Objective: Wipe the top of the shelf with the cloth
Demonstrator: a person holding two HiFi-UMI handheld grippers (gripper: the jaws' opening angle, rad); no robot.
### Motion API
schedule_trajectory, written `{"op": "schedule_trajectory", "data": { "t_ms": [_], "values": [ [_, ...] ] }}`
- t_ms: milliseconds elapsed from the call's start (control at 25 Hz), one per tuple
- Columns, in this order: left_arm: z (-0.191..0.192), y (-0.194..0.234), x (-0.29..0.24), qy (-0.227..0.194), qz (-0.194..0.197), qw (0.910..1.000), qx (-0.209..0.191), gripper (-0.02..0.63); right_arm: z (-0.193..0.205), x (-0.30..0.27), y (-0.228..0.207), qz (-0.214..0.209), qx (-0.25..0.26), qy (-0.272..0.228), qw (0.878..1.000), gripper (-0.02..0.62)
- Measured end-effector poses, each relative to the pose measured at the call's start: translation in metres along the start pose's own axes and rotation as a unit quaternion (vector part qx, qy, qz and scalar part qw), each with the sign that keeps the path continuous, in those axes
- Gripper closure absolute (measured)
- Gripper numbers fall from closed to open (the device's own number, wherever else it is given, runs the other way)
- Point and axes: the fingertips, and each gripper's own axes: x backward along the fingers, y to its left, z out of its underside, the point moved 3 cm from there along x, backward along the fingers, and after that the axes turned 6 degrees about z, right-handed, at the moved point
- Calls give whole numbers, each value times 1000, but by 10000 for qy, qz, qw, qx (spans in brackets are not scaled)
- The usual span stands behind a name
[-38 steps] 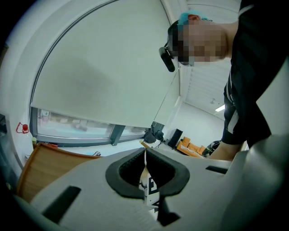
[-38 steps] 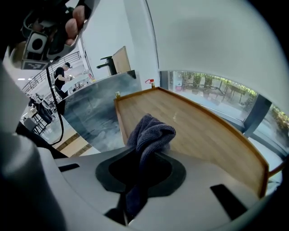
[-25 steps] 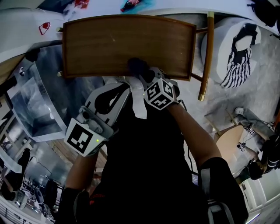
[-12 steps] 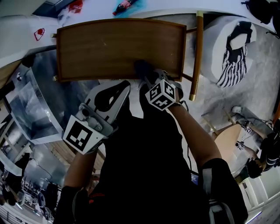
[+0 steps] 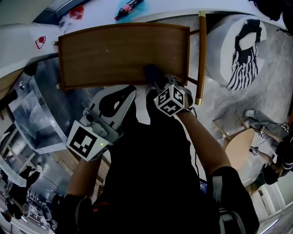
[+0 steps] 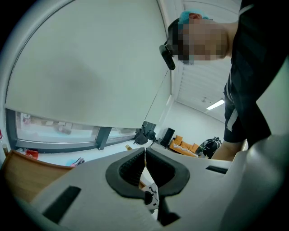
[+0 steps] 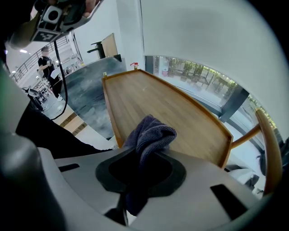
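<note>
The right gripper's point(image 5: 154, 81) fingers point(image 7: 113, 169) are clamped on the cloth point(image 7: 150, 133), which fills the gap between them. The left gripper's point(image 5: 131, 90) fingers point(image 6: 131, 164) are pressed together with nothing between them.

The cloth point(image 5: 151, 73) is a dark, bluish knitted piece. Its long axis runs along the right gripper's point(image 7: 142, 155) jaws: a tail hangs out below them, and a bunched end sticks out past the tips and points toward the shelf top point(image 7: 158, 103). That bunched end sits over the near edge of the shelf top point(image 5: 114, 50), right of its middle. Whether it presses on the wood cannot be told.

The shelf top is a brown wooden board with a raised lip all round, like a shallow tray, and only the cloth's end lies within the lip.

The left gripper point(image 6: 145, 151) hangs just short of the shelf's near edge, close beside the right one.

Just right of the shelf stands a wooden post point(image 5: 200, 55) with brass-coloured ends. Beyond the shelf's far edge a bottle point(image 5: 128, 7) lies on a pale surface.
</note>
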Motion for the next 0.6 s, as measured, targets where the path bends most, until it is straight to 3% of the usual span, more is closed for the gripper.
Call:
{"op": "schedule_trajectory", "data": {
  "t_ms": [600],
  "values": [
    [-5,0,-8,33,71,10000,-33,579,10,3,-9,50,-116,67,9999,540]
  ]
}}
